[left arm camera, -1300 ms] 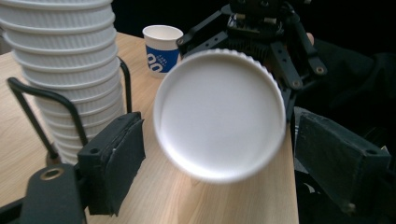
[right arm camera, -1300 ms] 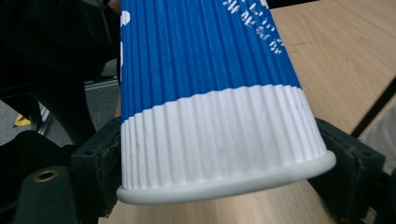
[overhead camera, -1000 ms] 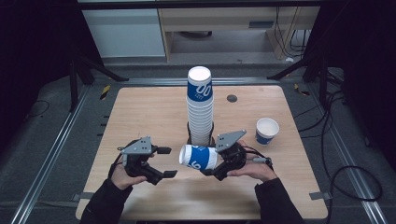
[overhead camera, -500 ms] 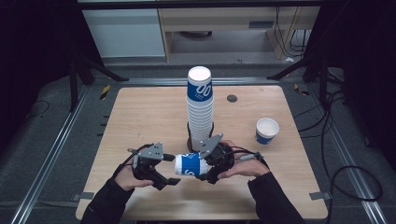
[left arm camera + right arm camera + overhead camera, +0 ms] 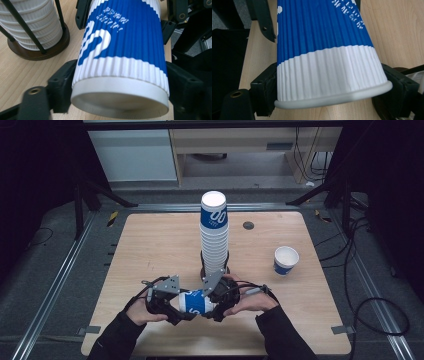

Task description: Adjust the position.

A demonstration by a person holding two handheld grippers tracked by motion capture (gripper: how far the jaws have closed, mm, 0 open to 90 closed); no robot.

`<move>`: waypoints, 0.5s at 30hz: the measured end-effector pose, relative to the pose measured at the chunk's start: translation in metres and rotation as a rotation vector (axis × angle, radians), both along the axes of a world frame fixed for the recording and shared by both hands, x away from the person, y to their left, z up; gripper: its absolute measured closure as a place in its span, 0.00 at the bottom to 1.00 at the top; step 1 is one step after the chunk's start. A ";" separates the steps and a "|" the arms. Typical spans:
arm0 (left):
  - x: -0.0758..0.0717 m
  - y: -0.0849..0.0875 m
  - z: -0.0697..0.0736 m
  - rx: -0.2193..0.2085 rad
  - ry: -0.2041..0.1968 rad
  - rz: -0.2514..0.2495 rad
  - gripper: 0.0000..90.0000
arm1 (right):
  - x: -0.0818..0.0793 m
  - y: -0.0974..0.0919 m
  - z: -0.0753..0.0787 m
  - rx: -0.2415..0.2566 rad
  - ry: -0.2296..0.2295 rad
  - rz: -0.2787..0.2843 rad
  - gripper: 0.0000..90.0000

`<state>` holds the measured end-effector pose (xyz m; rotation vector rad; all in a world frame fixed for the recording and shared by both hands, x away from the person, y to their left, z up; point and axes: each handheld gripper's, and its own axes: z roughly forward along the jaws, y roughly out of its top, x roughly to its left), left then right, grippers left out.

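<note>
Both pairs of jaws clamp one blue-and-white paper cup (image 5: 194, 302): my left gripper (image 5: 172, 306) has just been closing on its base end, while my right gripper (image 5: 215, 301) grips the rim end. I hold the cup level above the table's (image 5: 150, 245) near edge, long axis running from hand to hand, in front of the cup stack (image 5: 214, 237).
</note>
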<state>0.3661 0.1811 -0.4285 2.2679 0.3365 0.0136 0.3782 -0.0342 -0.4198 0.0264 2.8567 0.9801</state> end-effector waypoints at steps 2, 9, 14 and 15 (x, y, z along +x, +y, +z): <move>0.000 0.000 0.000 -0.001 -0.002 -0.006 0.27 | 0.000 0.001 0.000 -0.004 -0.001 -0.001 0.17; 0.000 -0.001 -0.001 0.008 -0.004 -0.013 0.28 | 0.001 0.001 -0.002 -0.006 0.006 0.005 0.16; 0.000 0.001 0.000 0.005 -0.003 -0.015 0.28 | 0.001 0.000 -0.001 0.009 0.010 -0.007 0.10; 0.000 0.002 0.000 0.007 -0.007 -0.016 0.28 | 0.001 -0.001 0.000 0.017 0.009 -0.009 0.09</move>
